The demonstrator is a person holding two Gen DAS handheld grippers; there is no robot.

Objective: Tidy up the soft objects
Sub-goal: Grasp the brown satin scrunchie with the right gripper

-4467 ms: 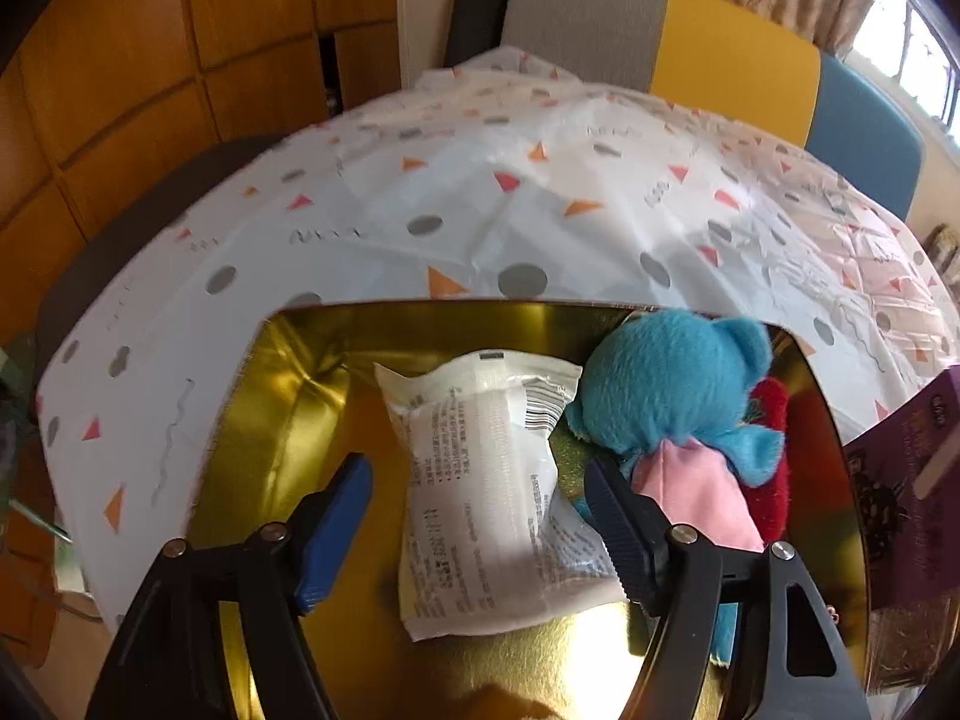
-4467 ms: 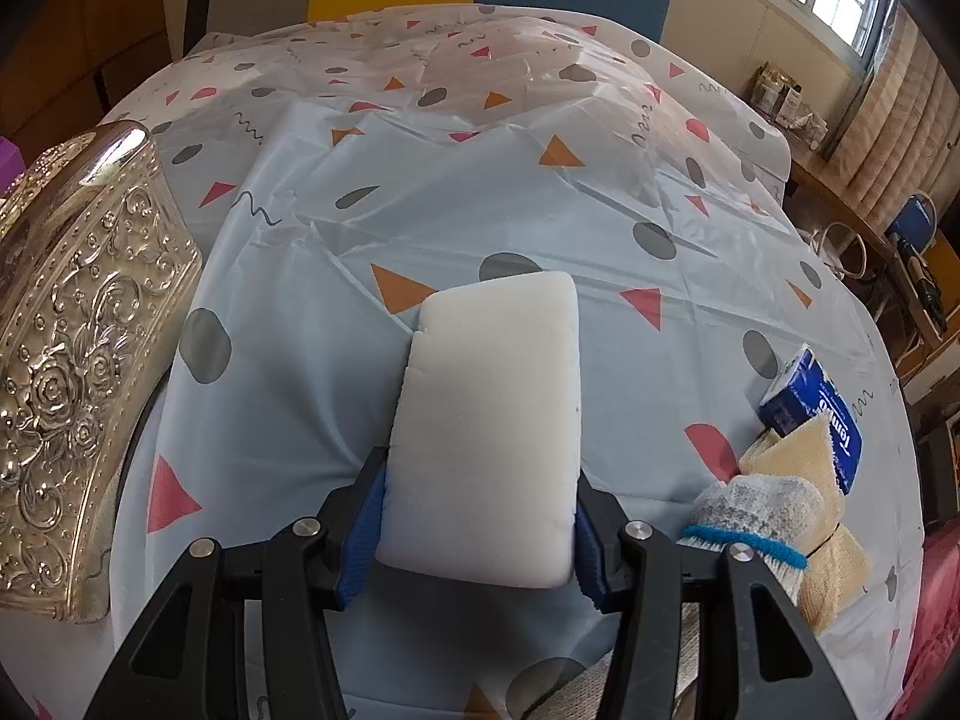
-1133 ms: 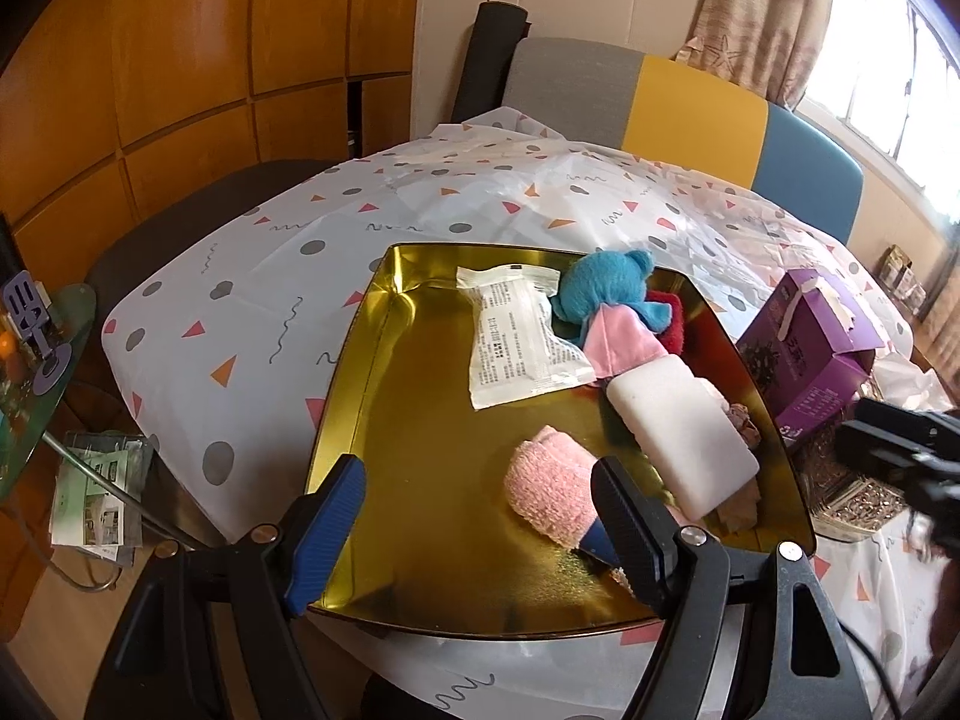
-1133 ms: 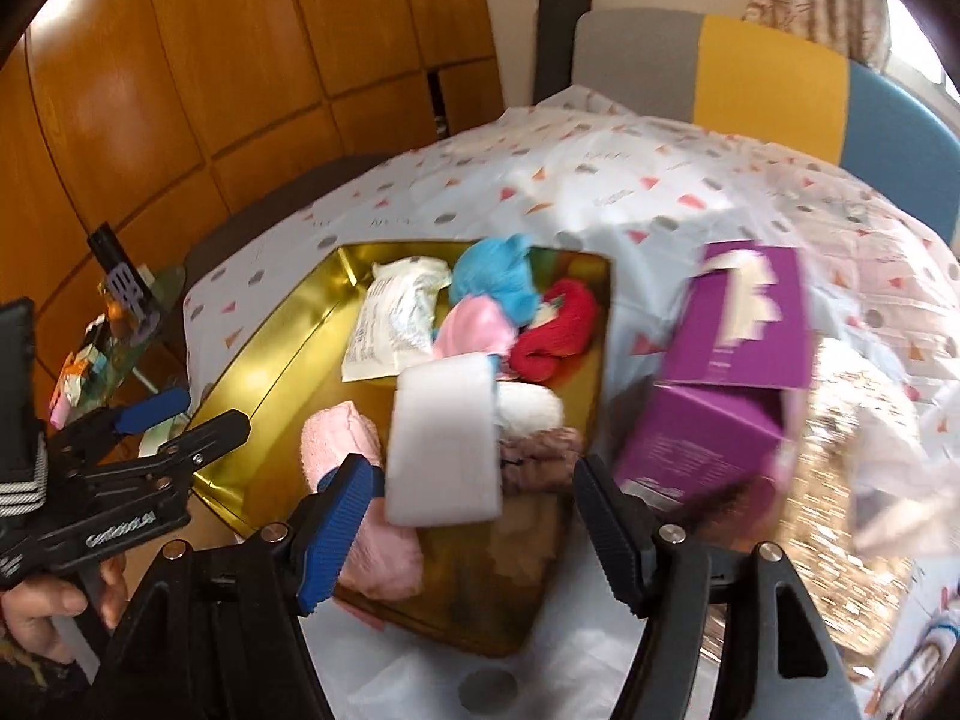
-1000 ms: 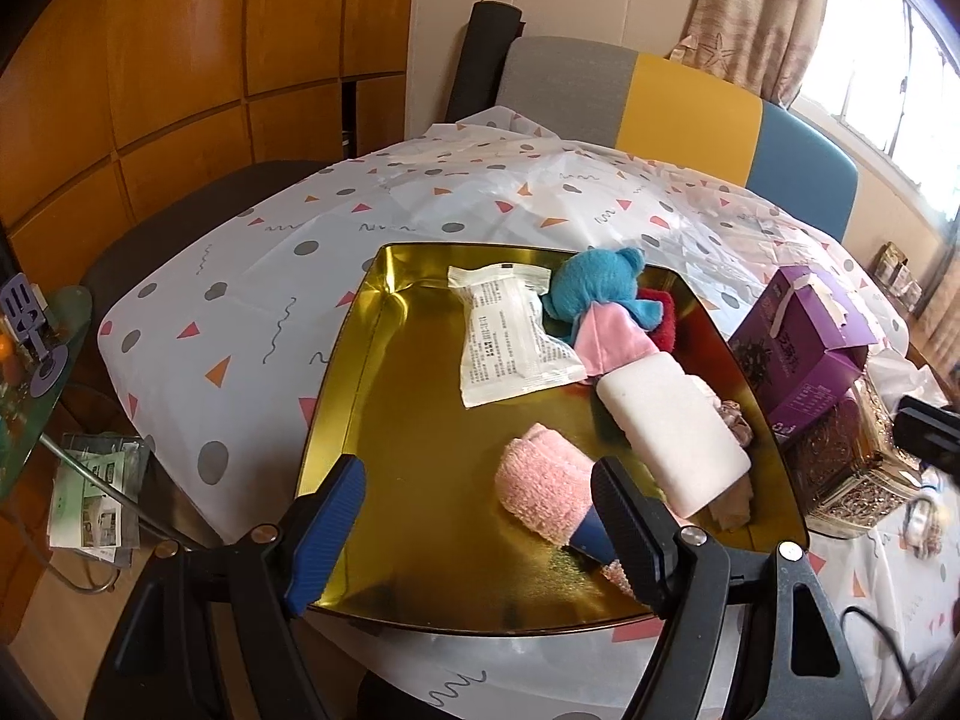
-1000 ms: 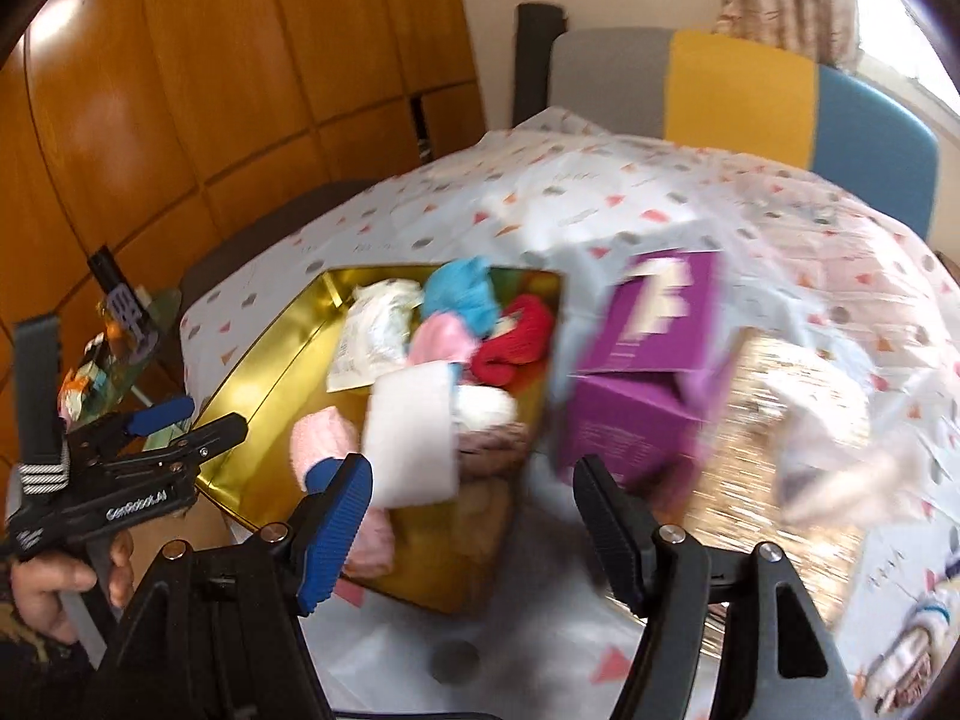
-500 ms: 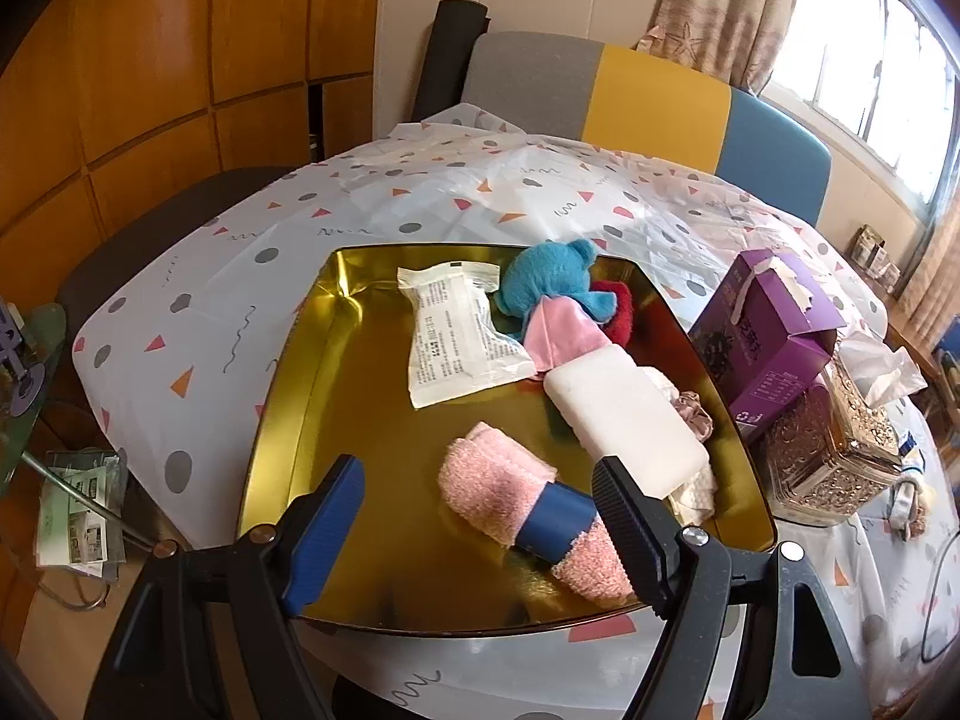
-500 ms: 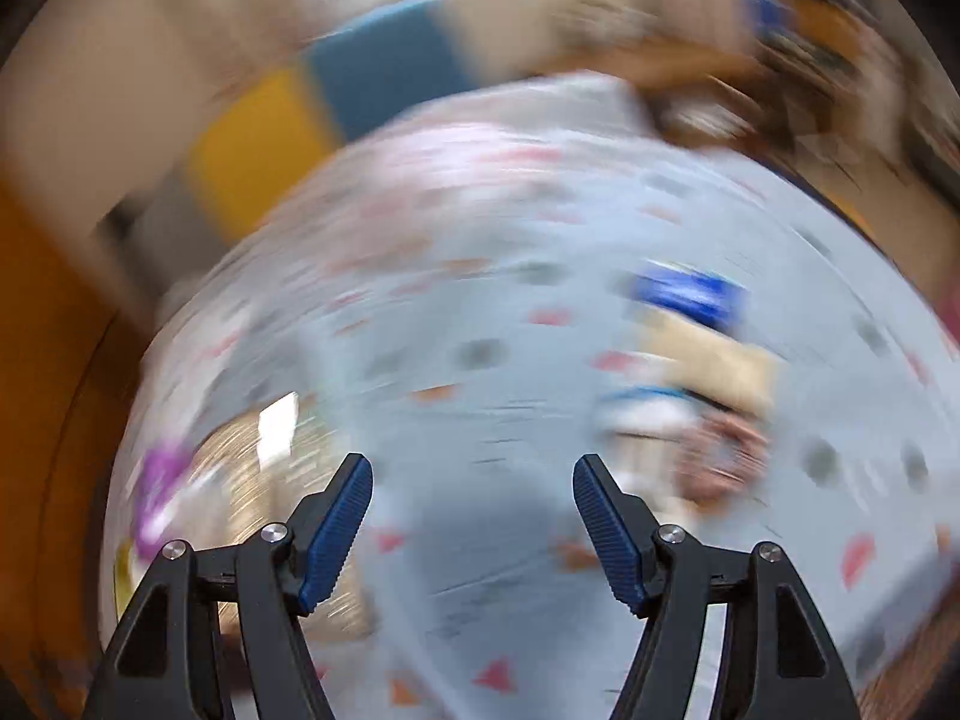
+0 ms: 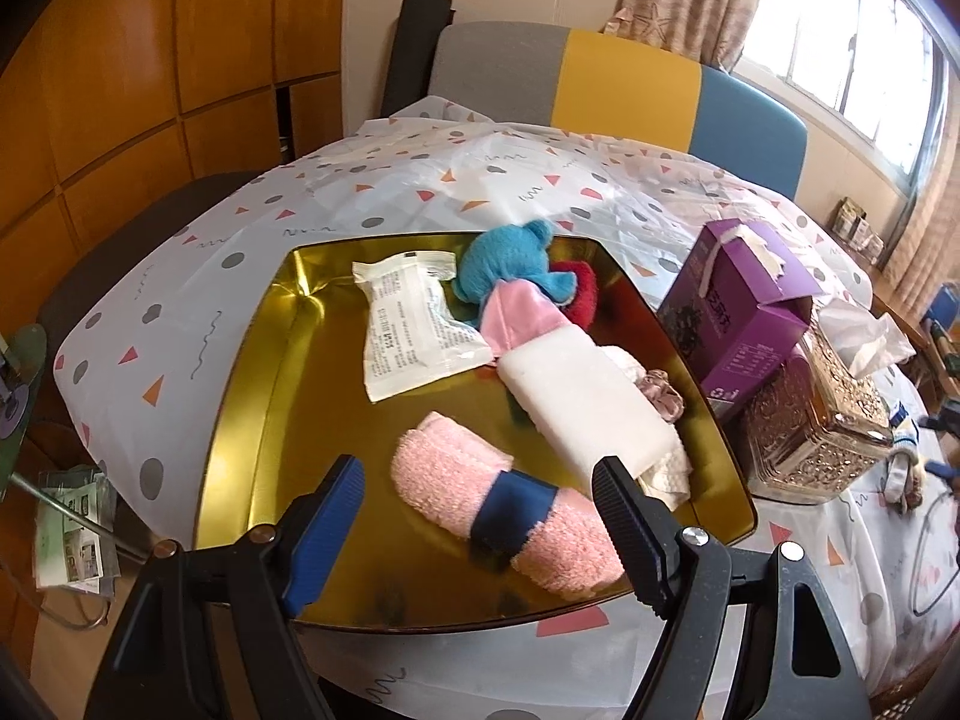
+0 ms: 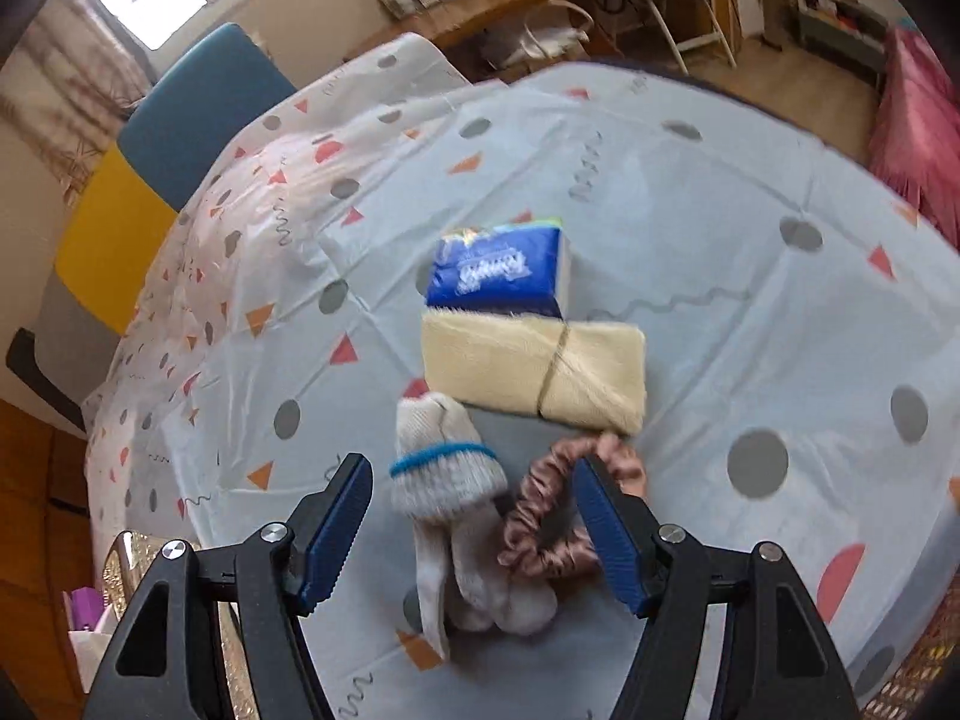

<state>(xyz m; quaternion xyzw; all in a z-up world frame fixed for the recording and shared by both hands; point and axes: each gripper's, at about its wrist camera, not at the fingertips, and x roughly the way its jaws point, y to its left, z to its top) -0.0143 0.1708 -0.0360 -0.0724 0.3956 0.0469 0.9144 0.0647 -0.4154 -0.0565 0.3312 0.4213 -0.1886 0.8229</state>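
In the left wrist view a gold tray (image 9: pixel 252 396) holds a white sponge (image 9: pixel 591 405), a pink sock with a navy band (image 9: pixel 504 510), a blue plush toy (image 9: pixel 510 264), a red soft item (image 9: pixel 582 294) and a white packet (image 9: pixel 414 324). My left gripper (image 9: pixel 480 516) hovers open above the tray's near side, over the pink sock. In the right wrist view my right gripper (image 10: pixel 474 516) stands open over a grey-white glove with a blue band (image 10: pixel 450 474) and a pink scrunchie (image 10: pixel 552 522). Beyond them lie a cream folded cloth (image 10: pixel 528 372) and a blue tissue pack (image 10: pixel 498 270).
A purple carton (image 9: pixel 738 312) and an ornate gold tissue box (image 9: pixel 816 426) stand right of the tray. Chairs with grey, yellow and blue backs (image 9: pixel 624 84) line the table's far side. The patterned tablecloth (image 10: pixel 750 312) spreads out past the cloth items.
My right gripper has left the tray, swung across the table and turned, and now faces the glove, scrunchie, cloth and tissue pack. The sponge it held earlier lies in the tray. Left gripper shifted slightly.
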